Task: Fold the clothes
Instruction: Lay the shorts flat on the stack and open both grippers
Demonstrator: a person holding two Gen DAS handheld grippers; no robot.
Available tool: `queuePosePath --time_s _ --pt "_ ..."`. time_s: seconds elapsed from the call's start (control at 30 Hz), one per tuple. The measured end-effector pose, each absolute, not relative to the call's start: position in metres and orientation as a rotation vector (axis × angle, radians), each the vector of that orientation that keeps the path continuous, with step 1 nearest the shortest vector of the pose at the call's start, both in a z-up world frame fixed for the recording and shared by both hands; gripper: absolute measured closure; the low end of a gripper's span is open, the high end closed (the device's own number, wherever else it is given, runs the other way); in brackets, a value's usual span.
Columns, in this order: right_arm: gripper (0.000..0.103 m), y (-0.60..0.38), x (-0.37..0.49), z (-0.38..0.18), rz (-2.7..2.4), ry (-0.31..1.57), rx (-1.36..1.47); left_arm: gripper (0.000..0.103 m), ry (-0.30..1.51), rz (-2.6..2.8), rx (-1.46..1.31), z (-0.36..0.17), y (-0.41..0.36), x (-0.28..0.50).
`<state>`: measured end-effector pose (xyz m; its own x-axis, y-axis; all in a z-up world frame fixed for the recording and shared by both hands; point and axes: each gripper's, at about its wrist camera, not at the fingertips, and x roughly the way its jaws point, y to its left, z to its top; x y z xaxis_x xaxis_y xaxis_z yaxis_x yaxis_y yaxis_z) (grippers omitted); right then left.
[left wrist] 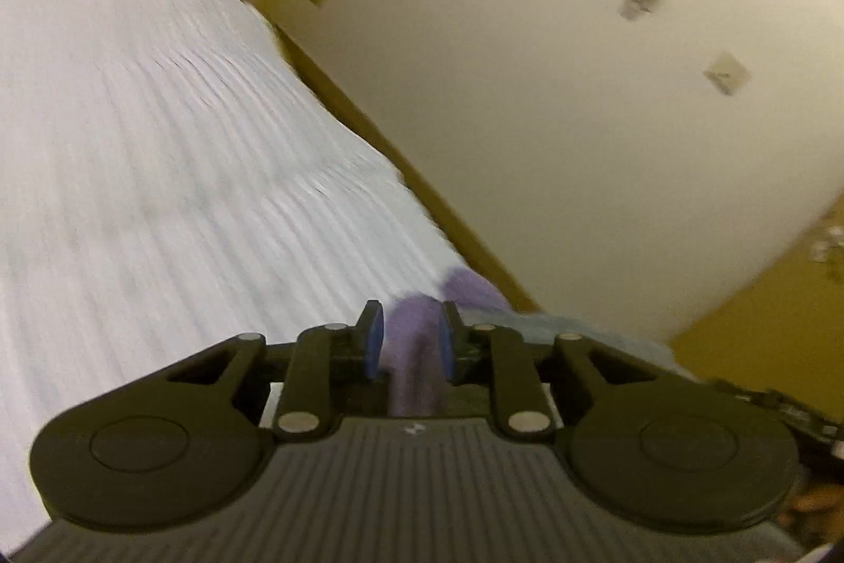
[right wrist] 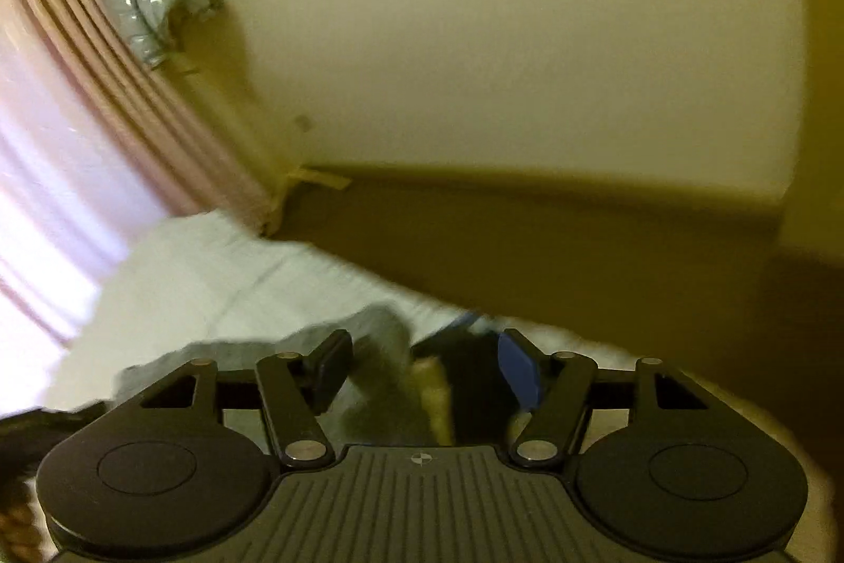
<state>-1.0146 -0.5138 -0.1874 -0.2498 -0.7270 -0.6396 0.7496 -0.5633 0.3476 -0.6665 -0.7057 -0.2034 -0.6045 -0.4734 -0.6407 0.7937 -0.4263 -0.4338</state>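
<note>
- Left tool (left wrist: pixel 406 341): jaws stand close together with purple cloth (left wrist: pixel 416 352) between the blue pads (left wrist: pixel 373 346); the pads appear to press on it, so the cloth is judged to be gripped
- The purple cloth sits at lower centre of the left wrist view, running from the pads back toward the tool body; a further bulge of it shows just beyond the pads, against the edge of the bed (left wrist: pixel 158 167)
- Right tool (right wrist: pixel 422 368): jaws stand wide apart; nothing is pinched between them
- A grey garment (right wrist: pixel 380 336) lies on the white bed cover at lower centre of the right wrist view, partly between and behind the open jaws; a dark item (right wrist: pixel 464 368) and a yellowish strip lie beside it, too blurred to identify
- Both views are blurred by motion, so the garment outline and any crease lines cannot be read
- Progress, as a judgement: no finished fold or stacked pile is visible; the work appears to be at an early or middle stage, with one piece held on the left and the right side free to take a new hold
- Remaining: lay the held cloth flat, fold it, and deal with the grey garment
</note>
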Motion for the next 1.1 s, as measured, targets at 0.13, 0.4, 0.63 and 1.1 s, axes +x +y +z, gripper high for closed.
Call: queuePosePath --time_s 0.13,0.4,0.63,1.1 --pt "0.053 -0.506 -0.984 -0.165 -1.940 0.042 0.916 0.103 0.801 -2.221 0.627 -0.170 -0.675 -0.691" --pt "0.057 -0.549 -0.918 -0.202 -1.819 0.216 0.829 0.103 0.533 -2.348 0.776 -0.206 -0.649 -0.771" --pt "0.058 -0.557 -0.908 -0.238 -1.795 0.341 0.804 0.100 0.516 -2.353 0.785 -0.238 -0.660 -0.767" --pt "0.058 -0.472 -0.898 -0.162 -1.786 0.219 0.853 0.102 0.574 -2.277 0.707 -0.172 -0.593 -0.680"
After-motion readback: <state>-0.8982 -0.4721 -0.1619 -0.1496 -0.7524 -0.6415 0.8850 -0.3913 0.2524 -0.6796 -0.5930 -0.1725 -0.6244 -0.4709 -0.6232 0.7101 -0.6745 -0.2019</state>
